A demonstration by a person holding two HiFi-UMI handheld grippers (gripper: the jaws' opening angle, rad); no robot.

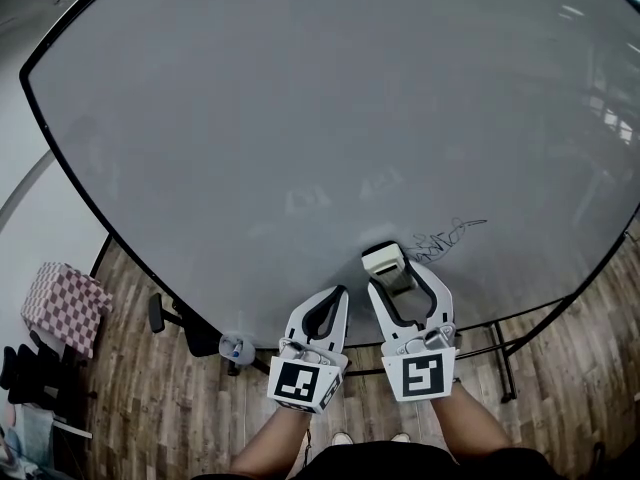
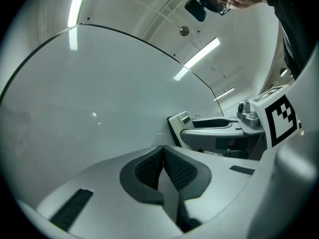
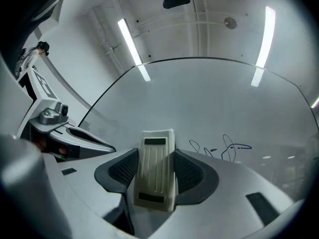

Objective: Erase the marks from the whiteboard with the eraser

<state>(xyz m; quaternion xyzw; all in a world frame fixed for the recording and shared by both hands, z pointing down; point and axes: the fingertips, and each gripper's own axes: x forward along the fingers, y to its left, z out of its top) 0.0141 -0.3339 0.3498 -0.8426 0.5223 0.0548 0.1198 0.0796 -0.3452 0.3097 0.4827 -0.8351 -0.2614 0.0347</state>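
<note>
Gripping white eraser (image 3: 155,176) in right gripper (image 3: 155,156): jaw pads clamped on its two long sides, ribbed back facing the camera in the right gripper view. Pointing the eraser's far end at whiteboard (image 1: 300,118), low on the board; cannot tell contact from any view.

Seeing dark scribble marks (image 1: 445,238) just right of the eraser and slightly above it in head view, near the board's bottom edge. Same marks right of the eraser in the right gripper view. Also spotting faint grey smudges (image 1: 305,200) further up and left on the board.

Holding left gripper (image 2: 163,151) closed, pads pressed together, nothing between them. Sitting just beside the right gripper on its left, tips near the board's lower edge. Marker cubes (image 1: 422,376) side by side, close to the body.

Below the board: wood floor (image 1: 150,408), black stand frame with caster (image 1: 236,349), checkered block (image 1: 65,303) at far left.
</note>
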